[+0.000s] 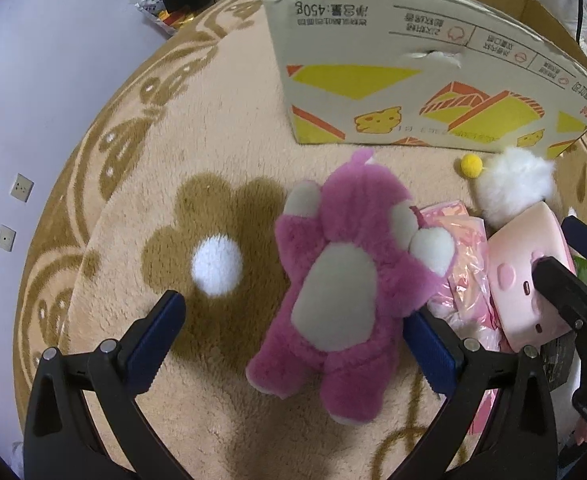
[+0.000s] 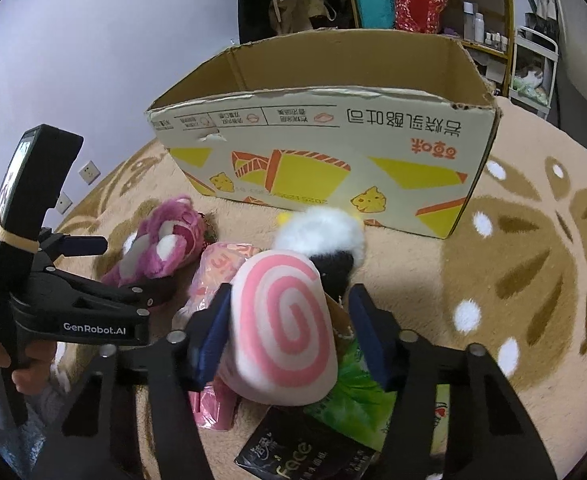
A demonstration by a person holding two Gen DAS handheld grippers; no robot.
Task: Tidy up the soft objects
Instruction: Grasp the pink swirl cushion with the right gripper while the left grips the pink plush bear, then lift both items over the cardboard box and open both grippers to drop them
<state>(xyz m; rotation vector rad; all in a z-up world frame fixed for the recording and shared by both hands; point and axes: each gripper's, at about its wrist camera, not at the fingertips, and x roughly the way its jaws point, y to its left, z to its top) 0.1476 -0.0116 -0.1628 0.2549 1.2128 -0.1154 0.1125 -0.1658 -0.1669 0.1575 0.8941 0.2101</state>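
Swirl cushion (image 2: 283, 328) | right-side contact hidden (left blue pad touching) | face unseen

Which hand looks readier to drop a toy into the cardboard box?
Right. The right gripper already straddles the pink swirl toy, facing the box. The left gripper is wide open around the purple plush bear, gripping nothing.

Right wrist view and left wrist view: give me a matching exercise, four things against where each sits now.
Things:
1. magenta plush bear
2. pink swirl cushion
3. cardboard box
4. yellow pom-pom

Places:
A. between the right gripper's fingers
B. beside the white fluffy toy, near the box's base
C. belly-up on the rug, below the open left gripper
D. standing open at the back

Pairs: 1-C, 2-A, 3-D, 4-B
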